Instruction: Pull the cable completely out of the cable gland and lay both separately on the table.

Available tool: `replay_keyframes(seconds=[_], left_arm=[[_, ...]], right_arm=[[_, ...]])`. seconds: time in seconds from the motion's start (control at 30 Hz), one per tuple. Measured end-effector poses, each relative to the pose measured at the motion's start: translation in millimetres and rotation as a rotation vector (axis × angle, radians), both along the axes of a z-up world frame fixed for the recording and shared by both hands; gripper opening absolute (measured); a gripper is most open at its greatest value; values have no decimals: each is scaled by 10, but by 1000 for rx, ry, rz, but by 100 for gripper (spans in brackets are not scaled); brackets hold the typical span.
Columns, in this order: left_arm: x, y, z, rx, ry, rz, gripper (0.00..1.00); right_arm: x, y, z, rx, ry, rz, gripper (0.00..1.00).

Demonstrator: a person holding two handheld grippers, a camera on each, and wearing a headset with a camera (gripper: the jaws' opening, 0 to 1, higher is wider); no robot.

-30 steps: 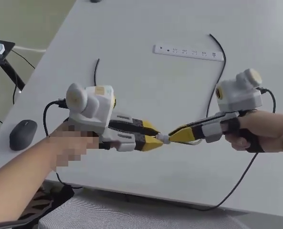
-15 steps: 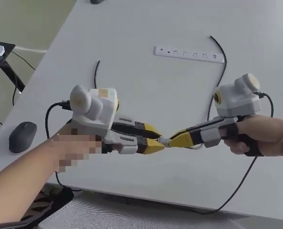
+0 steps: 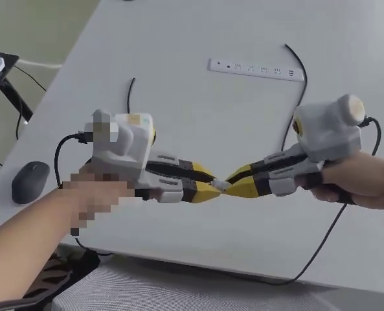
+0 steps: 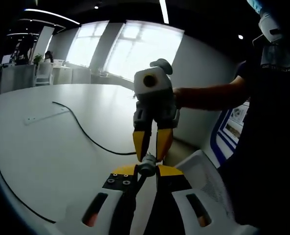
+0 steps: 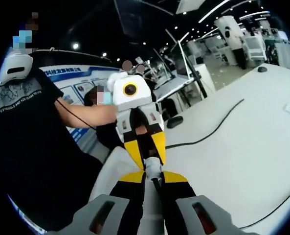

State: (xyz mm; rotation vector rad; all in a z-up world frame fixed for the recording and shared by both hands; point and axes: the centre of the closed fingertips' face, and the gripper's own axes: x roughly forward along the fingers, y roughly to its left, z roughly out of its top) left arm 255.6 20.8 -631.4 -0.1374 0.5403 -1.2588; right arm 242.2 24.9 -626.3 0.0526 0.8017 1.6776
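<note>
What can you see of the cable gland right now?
The cable gland is a small, light grey, roundish piece, plastic by the look. It hangs in the air over the white table, between the yellow tips of the left hand-held gripper and the right hand-held gripper, whose jaws look closed on its two ends. A thin dark cable runs out of it between the right one's jaws, so it is not yet pulled free. Finer detail is too small to tell.
</note>
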Motion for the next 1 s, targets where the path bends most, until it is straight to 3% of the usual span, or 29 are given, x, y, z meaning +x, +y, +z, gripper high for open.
replay_keyframes(seconds=[0.03, 0.13, 0.17, 0.43, 0.6, 0.77, 0.87, 1.0], left_arm=[[2, -2, 3, -5, 6, 5, 15], [-7, -15, -6, -8, 19, 3, 15], [-10, -20, -13, -5, 22, 4, 15], [-14, -6, -10, -28, 54, 15, 14], [-50, -17, -22, -34, 79, 11, 14], [-34, 3, -2, -57, 95, 28, 14], [-26, 11, 15, -65, 97, 35, 14], [-22, 12, 7, -62, 101, 38, 14]], right_arm=[[18, -4, -5, -3, -53, 7, 7], [-5, -17, -23, -35, -139, 32, 7], [-1, -16, -34, -49, -193, 41, 7], [-5, 1, -28, -88, -404, 48, 7], [-45, -8, -55, -138, -580, 100, 7], [6, -3, -42, -166, -736, 97, 7], [17, 5, -42, -179, -795, 94, 7], [17, 9, -65, -186, -813, 86, 8]])
